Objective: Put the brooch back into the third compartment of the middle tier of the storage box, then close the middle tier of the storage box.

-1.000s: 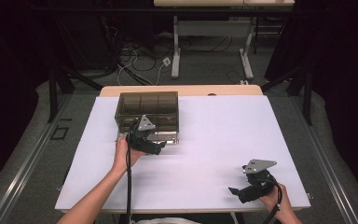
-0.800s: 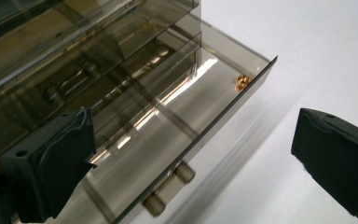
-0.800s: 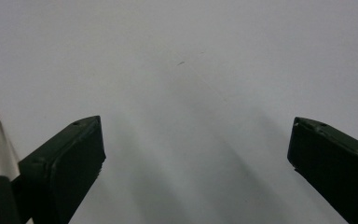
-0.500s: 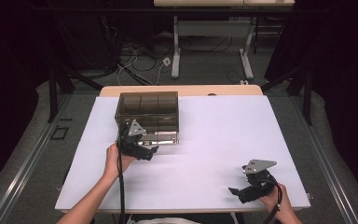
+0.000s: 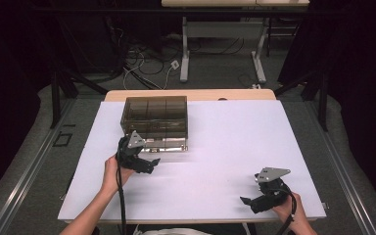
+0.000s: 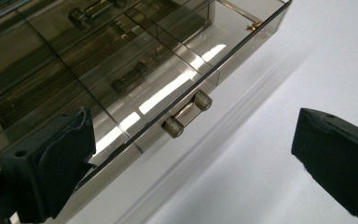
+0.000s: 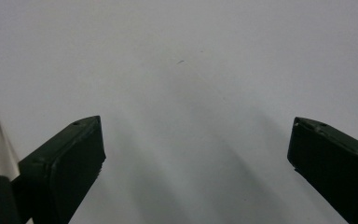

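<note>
A smoky see-through box with several compartments stands at the back left of the white table. My left gripper hovers just in front of it, jaws wide open and holding nothing. In the left gripper view the box is close and seen at a slant. A small metal bar handle on its front edge lies between my open left gripper jaws, a little beyond them. My right gripper rests near the front right edge, open over bare table.
Beyond the table's far edge are a wooden strip, desk legs and loose cables on the floor. A black cable trails from the left gripper along the forearm.
My left gripper has drifted left and a little back toward the person, away from the box front. The right gripper has stayed in place.
</note>
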A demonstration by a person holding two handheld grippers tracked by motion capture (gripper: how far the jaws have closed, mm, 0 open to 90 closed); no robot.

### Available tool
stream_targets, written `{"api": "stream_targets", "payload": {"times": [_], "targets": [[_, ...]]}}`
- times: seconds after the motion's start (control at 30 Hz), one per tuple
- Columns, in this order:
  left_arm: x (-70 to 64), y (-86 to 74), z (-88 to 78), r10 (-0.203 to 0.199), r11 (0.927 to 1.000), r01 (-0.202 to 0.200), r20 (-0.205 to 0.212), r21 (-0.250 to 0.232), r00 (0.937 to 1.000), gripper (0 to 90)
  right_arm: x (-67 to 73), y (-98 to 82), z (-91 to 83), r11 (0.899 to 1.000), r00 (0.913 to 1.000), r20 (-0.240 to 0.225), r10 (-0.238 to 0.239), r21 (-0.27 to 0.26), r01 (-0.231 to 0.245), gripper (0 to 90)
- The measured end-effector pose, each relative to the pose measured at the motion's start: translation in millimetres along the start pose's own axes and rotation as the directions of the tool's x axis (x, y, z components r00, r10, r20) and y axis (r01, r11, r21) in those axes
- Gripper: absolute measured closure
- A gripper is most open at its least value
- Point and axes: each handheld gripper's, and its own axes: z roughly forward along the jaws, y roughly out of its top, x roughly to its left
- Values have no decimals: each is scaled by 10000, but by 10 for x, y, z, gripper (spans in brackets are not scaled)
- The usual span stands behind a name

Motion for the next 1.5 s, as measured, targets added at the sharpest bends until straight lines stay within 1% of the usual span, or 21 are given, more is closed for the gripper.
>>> {"api": "stream_targets", "payload": {"times": [0.2, 0.43, 0.5, 0.57, 0.63, 0.7, 0.73, 0.87, 0.9, 0.97, 1.0, 1.07, 1.13, 1.17, 1.2, 1.23, 1.27, 1.3, 1.33, 1.43, 1.5], "targets": [[-12, 3, 18, 30, 9999, -29, -52, 142, 10000, 0, 3, 1, -12, 9999, 10000, -22, 53, 91, -52, 32], [-6, 7, 10, -34, 9997, 36, -67, 221, 10000, 0, 5, 0, -2, 10000, 10000, 11, -13, 6, 13, 32], [-3, 9, 11, 16, 9997, -13, -93, 259, 10000, 0, 5, 0, -1, 10000, 10000, -5, 8, 6, -8, 32], [-4, 12, 8, 30, 9992, -28, -50, 389, 10000, 0, 1, -1, 2, 10000, 10000, -5, -52, 14, 52, 32], [2, 15, -11, 34, 9993, -35, 33, 364, 10000, 0, 7, 0, 0, 10000, 10000, -1, -31, 33, 31, 32], [5, 22, -18, 63, 9988, -68, 103, 495, 9999, 1, 8, 1, 1, 10000, 10000, 1, -33, 33, 33, 32], [10, 25, -22, 138, 9977, -149, 186, 654, 9997, 3, 6, 1, 2, 10000, 10000, -46, -34, 28, 34, 32], [7, 35, -23, 298, 9943, -319, 228, 1016, 9993, 33, 4, 3, 3, 10000, 10000, -66, -23, 42, 24, 32], [6, 40, -29, 287, 9923, -315, 252, 1195, 9993, 44, 4, 3, 4, 10000, 10000, -41, -40, 33, 40, 32], [3, 45, -31, 228, 9913, -257, 244, 1291, 9994, 44, 2, 2, -2, 9998, 9999, -91, -89, 157, 90, 32], [6, 49, -40, 199, 9903, -227, 216, 1368, 9996, 46, 7, 1, -2, 9999, 10000, -45, -45, 123, 46, 32], [7, 52, -56, 156, 9909, -165, 75, 1334, 9999, 84, 8, 1, 0, 10000, 10000, -23, -53, 28, 53, 32], [23, 59, -77, 120, 9899, -118, -3, 1416, 9999, 159, 5, 3, 0, 9999, 9999, -105, -107, 52, 108, 33], [29, 56, -80, 75, 9906, -71, -27, 1363, 10000, 160, 3, 5, -3, 9998, 9999, -117, -106, 139, 108, 33], [37, 53, -87, 7, 9908, 4, -74, 1354, 10000, 173, 5, 2, 1, 10000, 10000, -27, -58, 22, 59, 33], [39, 52, -91, -39, 9911, 52, -104, 1330, 9999, 206, 6, 1, 2, 10000, 10000, -21, -50, 26, 50, 33], [48, 51, -102, 25, 9905, -11, -106, 1373, 9999, 237, 5, 0, 5, 10000, 9999, -116, -56, 27, 56, 33], [54, 47, -105, 12, 9902, 6, -126, 1396, 9999, 261, 5, 4, 1, 9999, 9999, -116, -105, 91, 106, 33], [60, 42, -107, 16, 9906, 4, -145, 1366, 9999, 298, 6, 4, 5, 9999, 9999, -70, -128, 25, 128, 33], [78, 37, -116, -11, 9905, 18, -50, 1377, 10000, 380, 12, 6, 1, 9999, 9999, -96, -68, 152, 69, 33], [88, 31, -120, -66, 9913, 75, -73, 1311, 10000, 435, 5, 4, 3, 9998, 9999, -98, -45, 182, 46, 33]]}}
